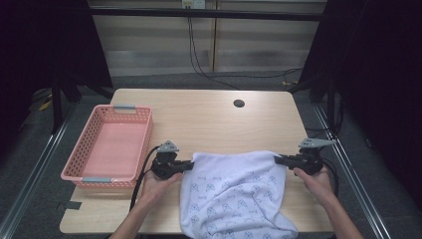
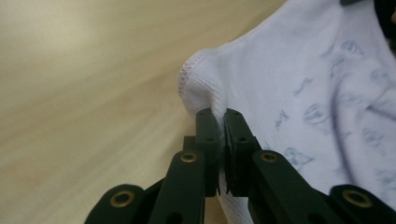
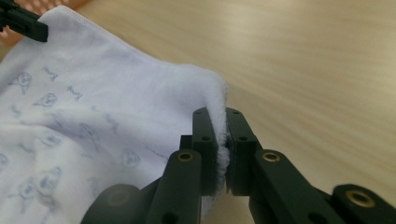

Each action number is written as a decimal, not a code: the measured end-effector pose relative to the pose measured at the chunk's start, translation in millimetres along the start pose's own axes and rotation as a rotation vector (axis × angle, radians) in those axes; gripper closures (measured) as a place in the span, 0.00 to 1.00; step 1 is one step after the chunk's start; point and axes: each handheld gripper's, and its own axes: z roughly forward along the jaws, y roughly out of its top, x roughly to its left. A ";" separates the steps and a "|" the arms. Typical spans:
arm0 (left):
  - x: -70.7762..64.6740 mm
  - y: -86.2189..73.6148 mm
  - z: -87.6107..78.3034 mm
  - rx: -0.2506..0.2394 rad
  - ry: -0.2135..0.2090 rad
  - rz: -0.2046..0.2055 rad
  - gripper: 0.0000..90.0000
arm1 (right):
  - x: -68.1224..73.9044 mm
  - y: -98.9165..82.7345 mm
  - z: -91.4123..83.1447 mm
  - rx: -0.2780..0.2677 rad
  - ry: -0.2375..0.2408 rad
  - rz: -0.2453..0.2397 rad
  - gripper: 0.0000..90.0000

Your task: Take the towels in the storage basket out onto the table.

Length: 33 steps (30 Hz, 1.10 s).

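No readable text, brand, number or sign anywhere. The white towel (image 1: 236, 194) has a faint grey-blue print of small figures with tiny script-like marks beside them, too blurred to read in the high view and in both gripper views

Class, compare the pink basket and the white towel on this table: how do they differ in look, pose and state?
The pink basket is rigid, with perforated walls; the white towel is soft, with a faint printed pattern.
The basket stands empty and untouched at the table's left; the towel is pinched at two corners by the left gripper and right gripper.
The towel drapes over the near edge; the basket doesn't.
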 end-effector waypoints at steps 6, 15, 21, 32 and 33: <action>-3.3 42.4 -37.8 -0.105 0.034 0.057 0.96 | 10.5 29.1 -25.9 -0.135 0.005 -0.023 0.95; -14.1 106.6 -87.9 -0.261 0.072 0.144 0.96 | 22.5 91.7 -56.5 -0.280 -0.024 -0.101 0.95; -20.8 131.4 -122.9 -0.354 0.096 0.176 0.96 | 36.5 131.6 -77.1 -0.360 -0.026 -0.166 0.95; 28.8 154.6 -87.9 -0.279 0.169 0.099 0.95 | 11.3 176.7 -43.9 -0.333 -0.073 -0.120 0.95; 34.5 152.1 -77.4 -0.266 0.176 0.083 0.94 | 4.6 176.0 -34.5 -0.308 -0.087 -0.110 0.95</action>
